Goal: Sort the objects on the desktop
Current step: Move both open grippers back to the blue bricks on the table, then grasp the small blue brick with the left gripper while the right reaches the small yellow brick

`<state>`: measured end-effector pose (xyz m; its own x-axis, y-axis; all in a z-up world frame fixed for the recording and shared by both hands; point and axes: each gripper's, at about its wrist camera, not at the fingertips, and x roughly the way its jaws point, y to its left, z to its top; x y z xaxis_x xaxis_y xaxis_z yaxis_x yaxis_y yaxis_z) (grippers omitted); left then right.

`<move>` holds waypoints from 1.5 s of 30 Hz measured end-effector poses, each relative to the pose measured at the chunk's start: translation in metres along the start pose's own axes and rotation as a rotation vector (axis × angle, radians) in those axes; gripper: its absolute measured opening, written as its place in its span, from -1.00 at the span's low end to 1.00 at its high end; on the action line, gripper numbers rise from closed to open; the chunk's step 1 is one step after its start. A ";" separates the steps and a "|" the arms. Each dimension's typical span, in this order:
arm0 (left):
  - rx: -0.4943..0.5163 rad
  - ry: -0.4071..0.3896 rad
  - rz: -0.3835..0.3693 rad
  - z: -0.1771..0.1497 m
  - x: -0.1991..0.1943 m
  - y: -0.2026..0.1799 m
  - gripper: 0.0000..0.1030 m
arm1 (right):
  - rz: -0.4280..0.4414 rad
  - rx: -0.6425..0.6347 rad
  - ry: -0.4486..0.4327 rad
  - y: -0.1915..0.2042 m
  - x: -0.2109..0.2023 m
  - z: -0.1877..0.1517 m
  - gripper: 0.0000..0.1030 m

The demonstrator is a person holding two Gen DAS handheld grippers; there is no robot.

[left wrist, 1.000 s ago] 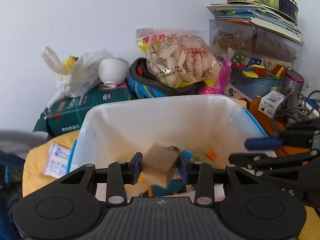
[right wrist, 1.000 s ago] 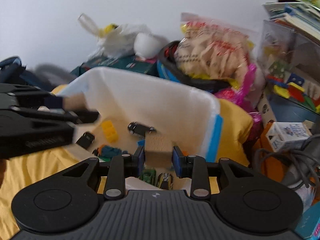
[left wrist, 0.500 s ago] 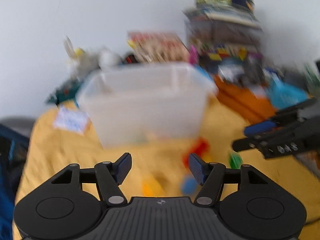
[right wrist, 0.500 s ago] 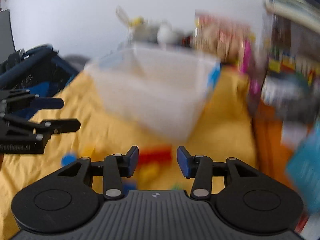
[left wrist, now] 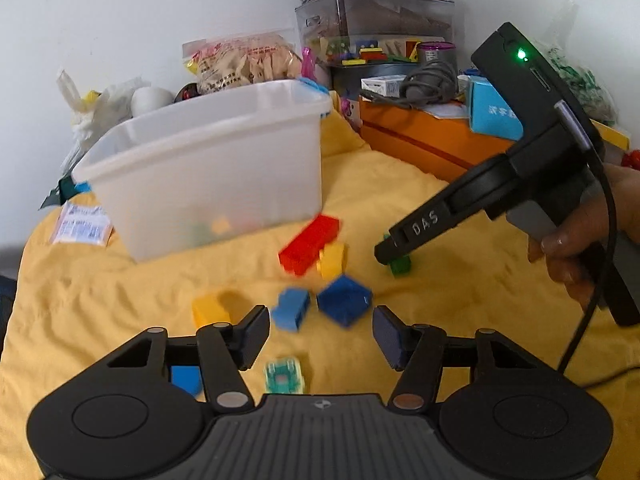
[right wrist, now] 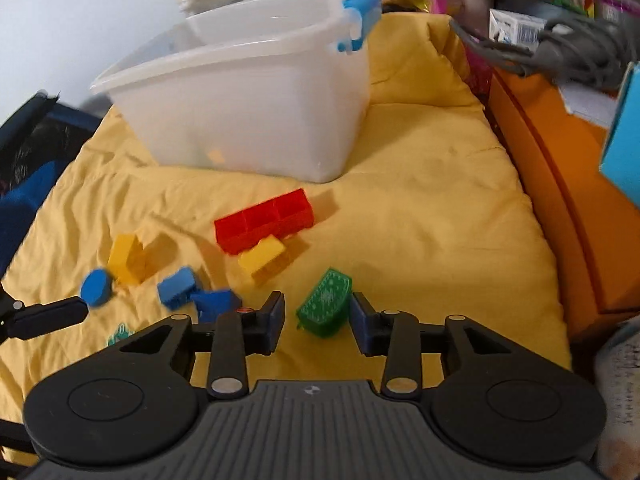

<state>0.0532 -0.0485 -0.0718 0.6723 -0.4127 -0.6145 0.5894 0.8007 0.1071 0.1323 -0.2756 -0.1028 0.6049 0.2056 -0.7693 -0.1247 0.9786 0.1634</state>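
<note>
Now, from the left wrist, the left gripper point(left wrist: 321, 334) hangs over the yellow cloth point(left wrist: 100, 292) with its jaws wide apart and nothing held; they have just narrowed a little. A dark blue block point(left wrist: 345, 299) lies just ahead, between the lines of the two fingers, and a light blue brick point(left wrist: 291, 309) sits nearer the left finger. The white bin point(left wrist: 208, 168) stands well beyond, toward the far edge of the cloth.

From the right wrist, the right gripper point(right wrist: 318, 322) straddles a green toy piece point(right wrist: 325, 304), its long axis slanting up to the right. The jaws have just been closing; a gap shows on the left, while the right pad looks very near, contact unclear. This hand seems closer to a grasp.
</note>
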 end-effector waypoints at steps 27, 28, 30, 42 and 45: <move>-0.049 0.098 -0.055 -0.023 -0.027 -0.002 -0.48 | 0.076 -0.149 0.063 0.031 0.035 0.029 -0.23; -0.026 0.109 -0.036 -0.030 -0.033 -0.005 -0.48 | 0.091 -0.147 0.065 0.032 0.038 0.030 -0.22; 0.037 0.147 0.023 -0.046 -0.040 -0.013 -0.47 | 0.118 -0.178 0.089 0.038 0.042 0.031 -0.40; 0.057 0.185 0.007 -0.071 -0.055 -0.017 -0.34 | 0.152 -0.397 0.010 0.076 -0.047 -0.032 -0.66; 0.046 0.200 -0.070 -0.074 -0.057 -0.025 -0.34 | 0.132 -0.420 0.040 0.072 -0.040 -0.066 -0.66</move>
<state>-0.0332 -0.0129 -0.0967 0.5298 -0.3683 -0.7640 0.6540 0.7509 0.0916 0.0474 -0.2127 -0.1014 0.5327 0.3205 -0.7833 -0.5125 0.8587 0.0028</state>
